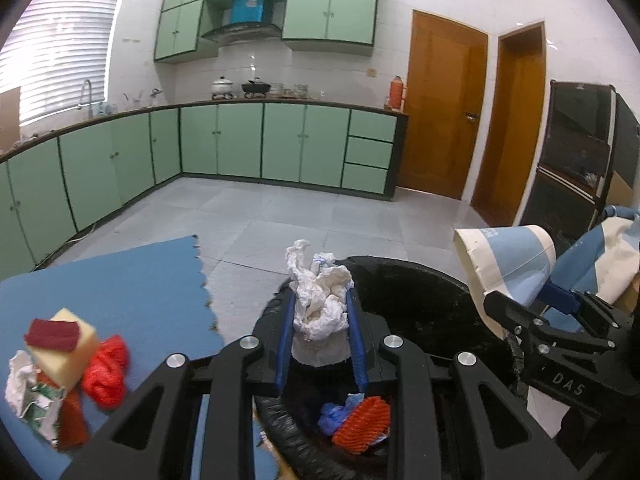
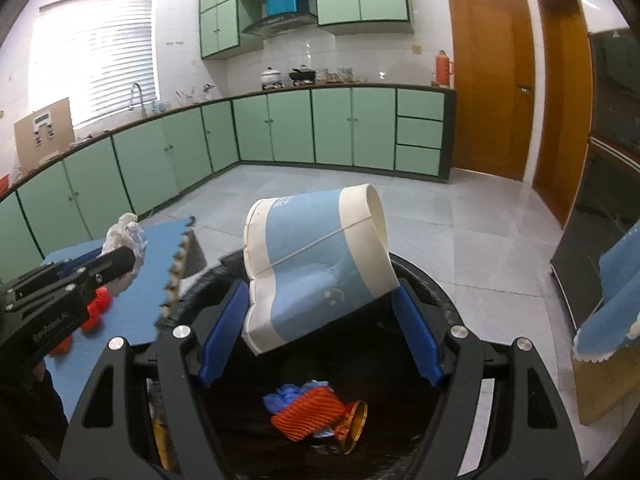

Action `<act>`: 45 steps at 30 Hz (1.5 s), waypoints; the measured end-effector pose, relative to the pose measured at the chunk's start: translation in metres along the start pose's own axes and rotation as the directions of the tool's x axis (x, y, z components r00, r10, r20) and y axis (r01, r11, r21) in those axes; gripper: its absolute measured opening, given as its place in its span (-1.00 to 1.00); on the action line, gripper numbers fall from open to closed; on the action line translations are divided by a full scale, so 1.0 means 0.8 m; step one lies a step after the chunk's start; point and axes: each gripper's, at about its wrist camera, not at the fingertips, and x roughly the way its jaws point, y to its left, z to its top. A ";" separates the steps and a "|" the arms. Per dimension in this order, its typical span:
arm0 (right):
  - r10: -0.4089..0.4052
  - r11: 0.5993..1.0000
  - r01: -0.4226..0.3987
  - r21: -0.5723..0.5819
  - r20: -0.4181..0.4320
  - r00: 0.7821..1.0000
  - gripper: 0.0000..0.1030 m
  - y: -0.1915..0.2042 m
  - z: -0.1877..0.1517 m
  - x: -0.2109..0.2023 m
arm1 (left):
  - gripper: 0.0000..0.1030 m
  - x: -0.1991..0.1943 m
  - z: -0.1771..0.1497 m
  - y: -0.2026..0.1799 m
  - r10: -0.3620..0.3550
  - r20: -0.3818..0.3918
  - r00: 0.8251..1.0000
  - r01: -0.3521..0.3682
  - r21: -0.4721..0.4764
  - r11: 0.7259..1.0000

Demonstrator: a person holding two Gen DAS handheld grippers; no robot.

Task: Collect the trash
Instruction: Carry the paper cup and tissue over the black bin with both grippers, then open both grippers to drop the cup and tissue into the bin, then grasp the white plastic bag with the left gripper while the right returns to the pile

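Observation:
My left gripper [image 1: 320, 312] is shut on a crumpled white tissue [image 1: 320, 304] and holds it over the black-lined trash bin [image 1: 420, 292]. My right gripper [image 2: 320, 304] is over the same bin [image 2: 432, 284] with its fingers spread wide; a crushed blue-and-white paper cup [image 2: 316, 264] sits between them, touching the left pad, apart from the right pad [image 2: 416, 332]. The cup also shows in the left wrist view [image 1: 508, 264]. In the bin lie an orange net [image 2: 308, 412], blue plastic [image 2: 288, 394] and a gold lid [image 2: 354, 424].
A blue foam mat [image 1: 120, 280] lies left of the bin. On it sit a yellow sponge with a red pad [image 1: 64, 344], a red net ball [image 1: 106, 372] and torn wrappers [image 1: 32, 400]. Green cabinets line the far wall; a dark oven unit [image 1: 580, 160] stands right.

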 end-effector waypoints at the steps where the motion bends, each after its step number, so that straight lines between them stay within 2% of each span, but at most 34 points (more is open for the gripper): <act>1: -0.009 1.000 0.009 0.002 -0.012 1.000 0.39 -0.007 -0.004 0.006 | -0.52 0.004 -0.001 -0.003 -0.004 -0.005 1.000 0.004 0.000 1.000; 9: -0.059 0.998 0.058 -0.018 -0.080 0.995 0.48 -0.026 -0.027 0.041 | -0.48 0.052 -0.009 -0.025 -0.023 -0.079 0.997 0.024 0.010 1.000; 10: -0.069 0.997 0.067 -0.022 -0.083 0.994 0.51 -0.028 -0.028 0.042 | -0.40 0.056 -0.009 -0.027 -0.023 -0.084 0.996 0.024 0.010 1.000; 11: -0.078 0.997 0.076 -0.026 -0.090 0.993 0.64 -0.031 -0.032 0.045 | -0.33 0.060 -0.008 -0.028 -0.034 -0.093 0.995 0.034 0.004 0.999; 12: -0.089 0.996 0.087 -0.028 -0.094 0.992 0.72 -0.034 -0.036 0.047 | -0.13 0.063 -0.006 -0.029 -0.040 -0.102 0.994 0.040 0.002 0.999; 13: -0.102 0.995 0.100 -0.028 -0.095 0.990 0.73 -0.035 -0.038 0.047 | 0.02 0.066 -0.005 -0.030 -0.038 -0.105 0.994 0.039 0.003 0.999; 16: -0.112 0.994 0.111 -0.013 -0.108 0.988 0.74 -0.043 -0.045 0.048 | 0.20 0.068 -0.003 -0.036 -0.054 -0.113 0.992 0.056 0.010 0.998; 25: -0.101 0.994 0.104 0.027 -0.091 0.991 0.79 -0.037 -0.043 0.029 | 0.33 0.041 0.001 -0.011 -0.023 -0.080 0.996 0.022 -0.013 1.000; 31: -0.044 0.999 0.045 0.009 -0.052 0.998 0.79 0.006 -0.026 0.005 | 0.33 -0.002 0.000 0.033 0.045 -0.041 0.998 -0.046 -0.028 0.999; 36: 0.024 1.000 -0.024 -0.009 -0.020 1.000 0.79 0.052 -0.015 -0.009 | 0.33 -0.048 -0.010 0.079 0.126 -0.015 0.992 -0.126 -0.044 0.991; 40: 0.087 0.996 -0.088 -0.030 -0.016 0.996 0.79 0.098 -0.011 -0.011 | 0.34 -0.081 -0.024 0.121 0.198 -0.006 0.980 -0.198 -0.074 0.977; 45: 0.163 0.984 -0.164 -0.066 -0.021 0.986 0.79 0.157 -0.009 -0.008 | 0.34 -0.117 -0.045 0.178 0.304 -0.002 0.953 -0.303 -0.102 0.948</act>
